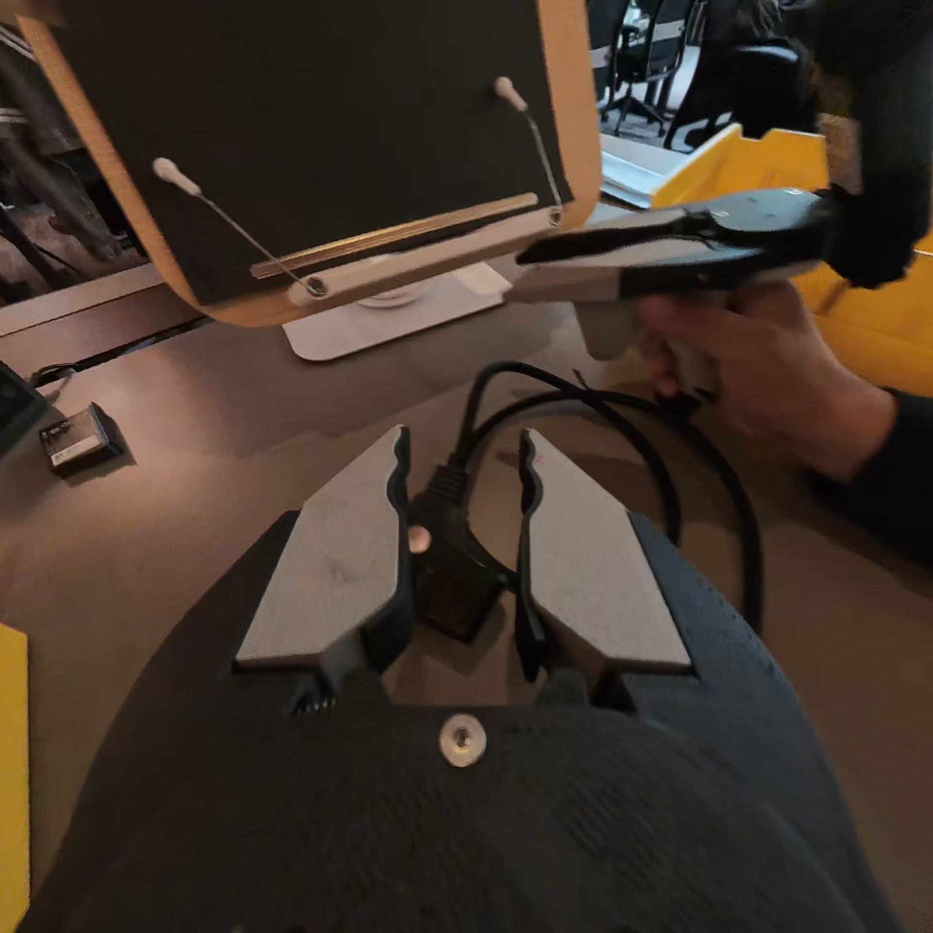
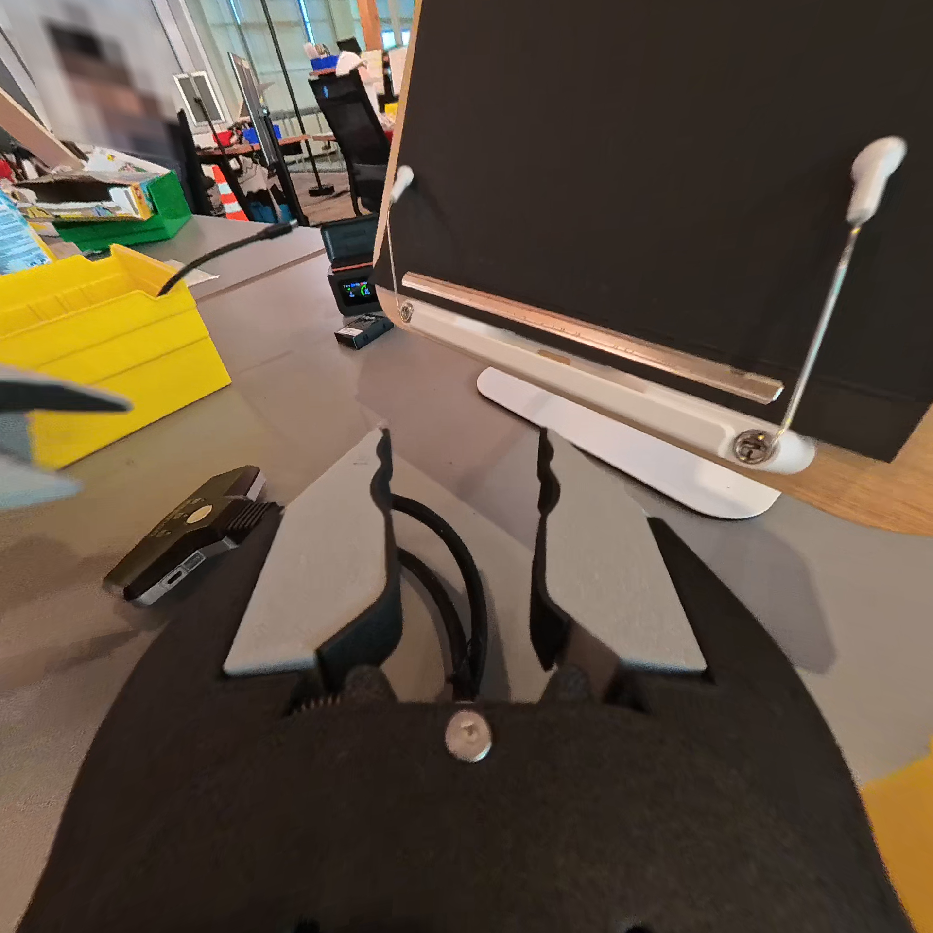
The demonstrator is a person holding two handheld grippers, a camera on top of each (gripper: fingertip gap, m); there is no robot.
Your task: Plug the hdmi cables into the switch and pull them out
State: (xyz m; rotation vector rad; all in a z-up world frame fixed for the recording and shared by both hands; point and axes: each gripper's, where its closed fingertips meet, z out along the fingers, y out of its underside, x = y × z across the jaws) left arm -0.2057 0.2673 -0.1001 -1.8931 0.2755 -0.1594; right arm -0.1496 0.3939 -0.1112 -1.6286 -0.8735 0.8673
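The black HDMI switch (image 1: 449,585), with a round button on top, lies on the grey table (image 1: 227,454) between the fingers of my left gripper (image 1: 463,439), which is open around it. A black HDMI plug (image 1: 445,483) sits in its far end, and black cables (image 1: 737,510) loop off to the right. My right gripper (image 2: 463,439) is open over the cable loops (image 2: 457,550); the switch (image 2: 187,535) lies to its left. A hand holds the right gripper (image 1: 525,275) above the cables in the left wrist view.
A tilted black board with a wooden edge (image 1: 313,126) stands on a white base (image 2: 631,454) just beyond. A yellow bin (image 2: 111,343) is on the left, with a loose cable end sticking out. A small black box (image 1: 83,444) and a small screen device (image 2: 356,293) sit farther back. My left tips are roughly 6 cm from the black HDMI plug (image 1: 445,483).
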